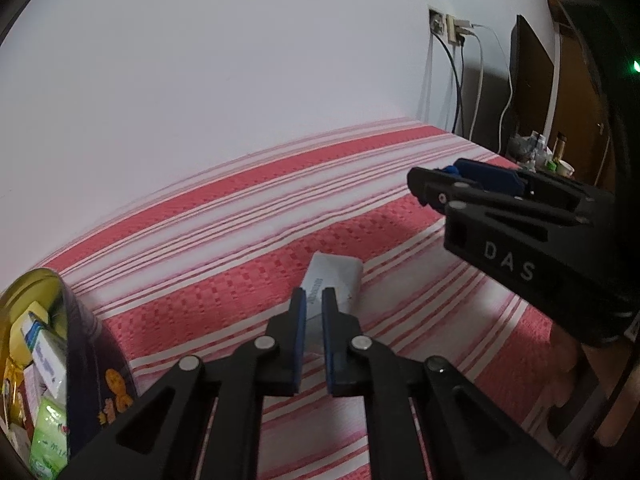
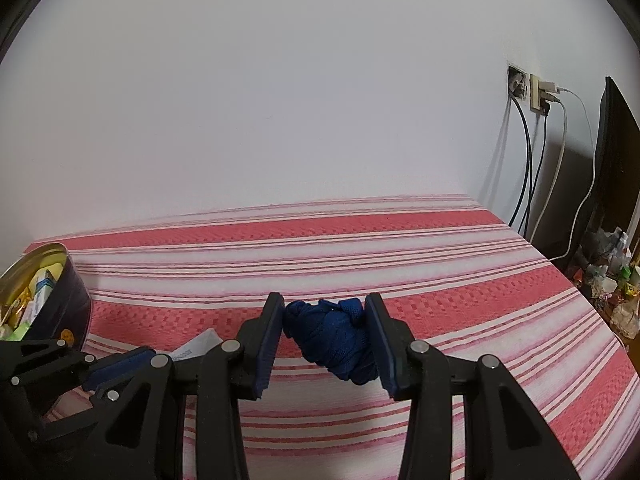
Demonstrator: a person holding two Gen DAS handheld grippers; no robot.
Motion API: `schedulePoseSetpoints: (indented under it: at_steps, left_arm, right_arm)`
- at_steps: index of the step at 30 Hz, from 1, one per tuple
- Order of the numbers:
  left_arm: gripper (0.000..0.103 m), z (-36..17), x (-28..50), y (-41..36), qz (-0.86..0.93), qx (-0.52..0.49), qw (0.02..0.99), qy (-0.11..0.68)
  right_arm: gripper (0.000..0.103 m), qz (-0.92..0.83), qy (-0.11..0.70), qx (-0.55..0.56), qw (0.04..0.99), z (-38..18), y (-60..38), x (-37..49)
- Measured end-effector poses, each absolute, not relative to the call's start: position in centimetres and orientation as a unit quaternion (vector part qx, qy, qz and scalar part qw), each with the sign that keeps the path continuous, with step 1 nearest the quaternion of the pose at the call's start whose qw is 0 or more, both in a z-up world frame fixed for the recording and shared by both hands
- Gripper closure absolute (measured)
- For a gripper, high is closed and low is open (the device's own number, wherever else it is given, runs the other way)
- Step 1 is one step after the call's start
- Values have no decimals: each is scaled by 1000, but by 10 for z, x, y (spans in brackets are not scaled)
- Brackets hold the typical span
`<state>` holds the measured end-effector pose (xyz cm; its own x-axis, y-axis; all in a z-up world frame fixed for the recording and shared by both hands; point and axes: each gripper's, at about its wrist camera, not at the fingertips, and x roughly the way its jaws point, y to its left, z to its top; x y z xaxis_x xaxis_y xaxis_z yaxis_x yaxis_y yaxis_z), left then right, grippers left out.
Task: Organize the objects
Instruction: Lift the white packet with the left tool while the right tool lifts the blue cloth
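1. The blue cloth bundle (image 2: 336, 340) sits clamped between the fingers of my right gripper (image 2: 325, 344), both pads pressed to its sides, held above the striped bedcover (image 2: 440, 280).
2. My left gripper (image 1: 313, 334) is closed to a narrow slot on the near end of a white packet (image 1: 334, 280); the packet's far end lies on the red and white stripes.
3. In the left wrist view my right gripper (image 1: 430, 186) hangs to the right of the packet, apart from it.
4. The round tin (image 1: 86, 360) stands at the left on the bedcover, open, packed with small boxes (image 1: 44, 356).
5. Behind is a white wall (image 2: 280, 100) with wall sockets (image 2: 536, 94) and hanging cables (image 2: 528, 168).
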<state>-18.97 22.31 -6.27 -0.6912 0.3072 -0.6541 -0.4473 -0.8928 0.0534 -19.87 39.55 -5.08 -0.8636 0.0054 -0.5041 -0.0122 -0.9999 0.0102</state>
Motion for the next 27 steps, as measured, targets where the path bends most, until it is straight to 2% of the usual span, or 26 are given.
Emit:
schedulePoseSetpoints:
  at_steps: [15, 27]
  left_arm:
    - [97, -53, -178, 185, 937, -305, 164, 49]
    - [97, -46, -165, 178, 949, -277, 143, 52]
  right_arm:
    - [58, 966, -4, -258, -4, -51, 382, -188]
    - [58, 971, -14, -240, -14, -48, 370, -172]
